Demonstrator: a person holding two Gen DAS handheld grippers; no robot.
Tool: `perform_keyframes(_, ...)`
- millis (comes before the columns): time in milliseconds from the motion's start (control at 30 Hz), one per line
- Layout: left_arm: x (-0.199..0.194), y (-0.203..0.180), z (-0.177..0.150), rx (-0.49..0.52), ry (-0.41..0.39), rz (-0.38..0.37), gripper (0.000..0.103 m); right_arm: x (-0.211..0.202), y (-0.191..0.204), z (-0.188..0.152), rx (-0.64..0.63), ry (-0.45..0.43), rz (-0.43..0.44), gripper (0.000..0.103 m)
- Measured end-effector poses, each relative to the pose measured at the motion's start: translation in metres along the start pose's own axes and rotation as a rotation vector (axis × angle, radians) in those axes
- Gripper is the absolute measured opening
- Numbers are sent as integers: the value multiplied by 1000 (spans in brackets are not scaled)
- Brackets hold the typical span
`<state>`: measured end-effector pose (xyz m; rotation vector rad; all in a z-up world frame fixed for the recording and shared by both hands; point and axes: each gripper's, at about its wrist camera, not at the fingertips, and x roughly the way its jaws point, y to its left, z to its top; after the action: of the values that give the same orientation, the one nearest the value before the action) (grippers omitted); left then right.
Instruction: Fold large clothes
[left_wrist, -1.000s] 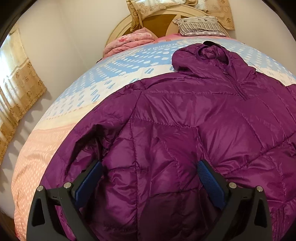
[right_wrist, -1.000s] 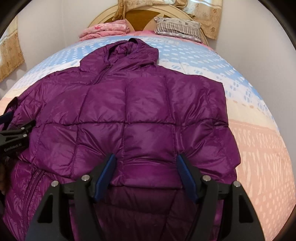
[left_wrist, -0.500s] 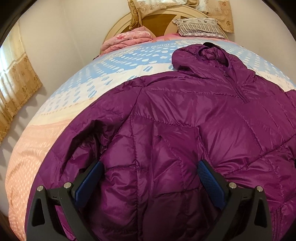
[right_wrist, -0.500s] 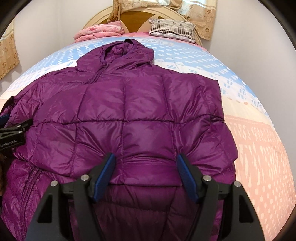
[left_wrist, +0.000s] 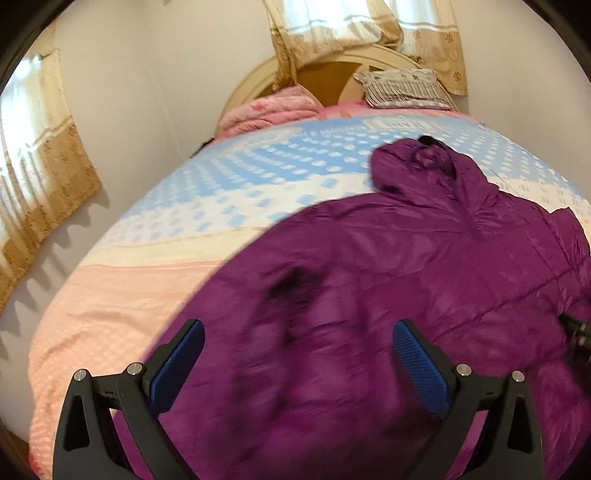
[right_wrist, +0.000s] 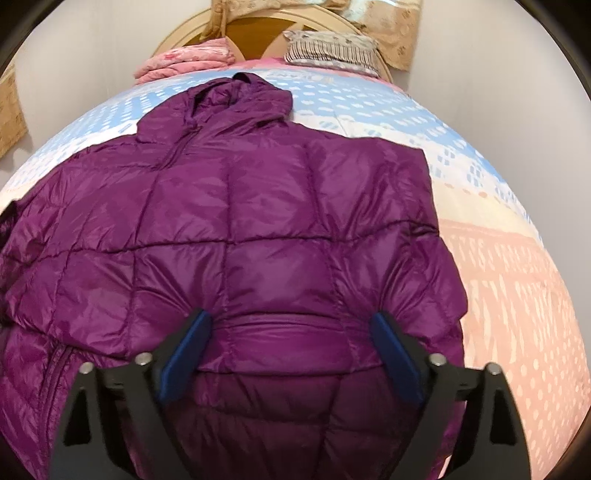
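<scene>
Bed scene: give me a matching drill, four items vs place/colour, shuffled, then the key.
Items:
1. puffer jacket
2. folded blanket
3. striped pillow
4. curtain

Descriptions:
A. pink, at the headboard's left
B. purple, spread across the bed
C. beige, hanging on the left wall
D. grey-striped, at the headboard's right

Pairs: 1-B, 2-A, 3-D, 4-C
</scene>
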<state>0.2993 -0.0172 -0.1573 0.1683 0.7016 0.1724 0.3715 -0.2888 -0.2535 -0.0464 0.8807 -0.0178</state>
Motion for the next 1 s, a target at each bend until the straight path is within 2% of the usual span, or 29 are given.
perform_keyframes(100, -19, 43, -21, -14, -30, 41, 102, -24, 1, -4, 8, -30, -8, 94)
perform_keyframes(133, -24, 64, -33, -21, -23, 72, 102, -35, 2, -7, 23, -44, 18, 94)
perform_keyframes(233, -30, 122, -73, -83, 25, 139, 102, -65, 8, -20, 51, -64, 91, 96)
perform_keyframes(333, -33, 174, -113, -174, 86, 205, 102, -88, 23, -38, 26, -88, 143, 99)
perform_keyframes(433, -40, 214, -147, -290, 116, 206, 102, -101, 43, -56, -4, -106, 155, 99)
perform_keyframes(567, -42, 230, -173, -354, 171, 194, 102, -113, 70, -71, -36, -118, 202, 99)
perform_keyframes(633, -44, 229, -184, -386, 196, 147, 102, -123, 83, -78, -64, -137, 221, 99)
perform_keyframes(733, -44, 215, -194, -387, 226, 99, 102, -129, 95, -83, -99, -153, 233, 99)
perform_keyframes(833, -39, 205, -195, -368, 213, 56, 102, -135, 100, -86, -119, -164, 237, 99)
perform_keyframes(867, -40, 204, -196, -362, 192, 48, 91, -134, 99, -85, -115, -165, 237, 99)
perform_keyframes(900, -43, 203, -195, -362, 173, 10, 61, -135, 97, -85, -110, -168, 238, 99)
perform_keyframes(933, -47, 201, -192, -355, 166, -22, 48, -136, 96, -85, -101, -171, 237, 99)
perform_keyframes(967, -52, 200, -187, -332, 161, 1, 20, -137, 94, -86, -93, -174, 234, 99)
perform_keyframes(1000, -56, 201, -184, -314, 156, 28, 10, -138, 90, -85, -79, -179, 229, 99)
